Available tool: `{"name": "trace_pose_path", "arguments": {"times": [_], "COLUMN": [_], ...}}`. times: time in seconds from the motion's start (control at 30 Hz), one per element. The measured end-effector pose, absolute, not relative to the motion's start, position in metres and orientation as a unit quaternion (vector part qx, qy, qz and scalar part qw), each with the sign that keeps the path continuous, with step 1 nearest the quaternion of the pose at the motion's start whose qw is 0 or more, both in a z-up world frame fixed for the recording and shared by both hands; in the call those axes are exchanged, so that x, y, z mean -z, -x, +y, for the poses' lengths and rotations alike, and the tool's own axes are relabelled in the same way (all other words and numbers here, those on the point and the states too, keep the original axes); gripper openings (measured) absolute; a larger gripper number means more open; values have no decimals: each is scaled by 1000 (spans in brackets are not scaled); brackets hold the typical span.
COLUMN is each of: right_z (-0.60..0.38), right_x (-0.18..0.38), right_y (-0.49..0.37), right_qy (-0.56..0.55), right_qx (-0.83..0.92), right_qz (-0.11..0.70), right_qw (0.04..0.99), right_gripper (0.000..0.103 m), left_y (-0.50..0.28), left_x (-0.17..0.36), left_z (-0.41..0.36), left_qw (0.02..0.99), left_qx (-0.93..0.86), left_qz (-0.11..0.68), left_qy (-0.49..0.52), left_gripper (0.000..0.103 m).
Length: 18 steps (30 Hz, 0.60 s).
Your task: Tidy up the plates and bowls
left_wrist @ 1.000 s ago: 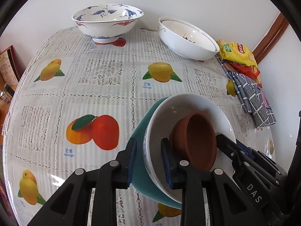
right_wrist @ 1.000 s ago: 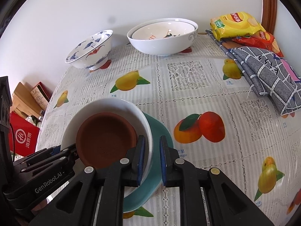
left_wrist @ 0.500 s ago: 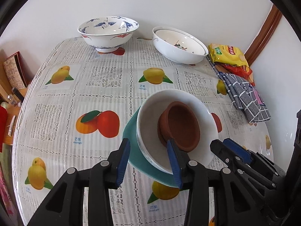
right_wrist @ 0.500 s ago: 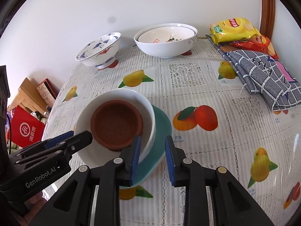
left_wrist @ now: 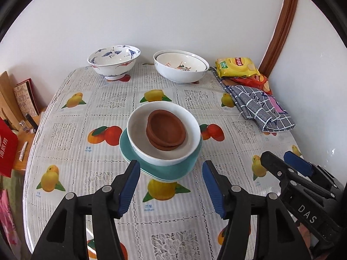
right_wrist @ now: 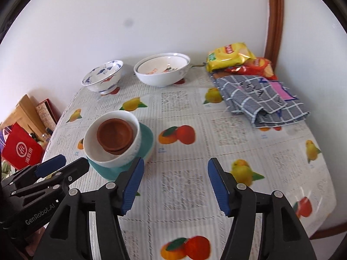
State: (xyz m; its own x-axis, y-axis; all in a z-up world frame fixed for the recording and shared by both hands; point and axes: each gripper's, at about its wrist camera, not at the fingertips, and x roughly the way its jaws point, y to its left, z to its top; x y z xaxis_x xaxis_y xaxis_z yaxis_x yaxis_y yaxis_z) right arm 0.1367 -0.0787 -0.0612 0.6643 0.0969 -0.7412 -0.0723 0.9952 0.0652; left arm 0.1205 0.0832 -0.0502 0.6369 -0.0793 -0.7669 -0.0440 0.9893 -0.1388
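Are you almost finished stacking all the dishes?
Partly. One stack looks done: brown dishes in a white bowl on a teal plate. Both grippers, left and right, are open, holding nothing. The blue-patterned bowl and nested white bowls stand apart.

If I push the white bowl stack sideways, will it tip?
Possibly: the white bowl sits tilted on the teal plate, so it may rock. The brown dishes lie loose inside and might slide. Glazed ceramic looks fragile.
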Motion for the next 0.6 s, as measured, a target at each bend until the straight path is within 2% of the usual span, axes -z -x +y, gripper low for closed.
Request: {"name": "trace_pose_path", "arguments": {"times": [0.07,0.17,0.27,0.33,0.37,0.4,0.6], "right_z": [-90,-103,-116,-127,-132,-135,-150], "right_x": [55,46,37,33,31,29,23], "right_y": [-126,-108,-89,-76,-68,-61,-29], "right_qy": [-25,-19,-12,-21,-25,-25,-16], "right_qx": [-42,-28,-11,-7,-4,0,17], "right_qz": [401,394,382,372,365,359,350], "right_qw": [915,919,924,928,931,933,936], "right_gripper": [61,61,63,87,90,90,90], "left_y": [-109,-90,-74,-63,-58,-54,-28], "left_x": [43,34,27,24,23,24,24], "left_z": [75,64,53,45,42,38,26], "left_qw": [907,915,923,926,927,925,926], "left_qx": [8,8,10,9,9,11,7], "left_qz": [415,397,381,373,372,376,373], "left_qy": [71,71,61,54,53,53,55], "left_gripper": [65,66,73,75,77,81,83]}}
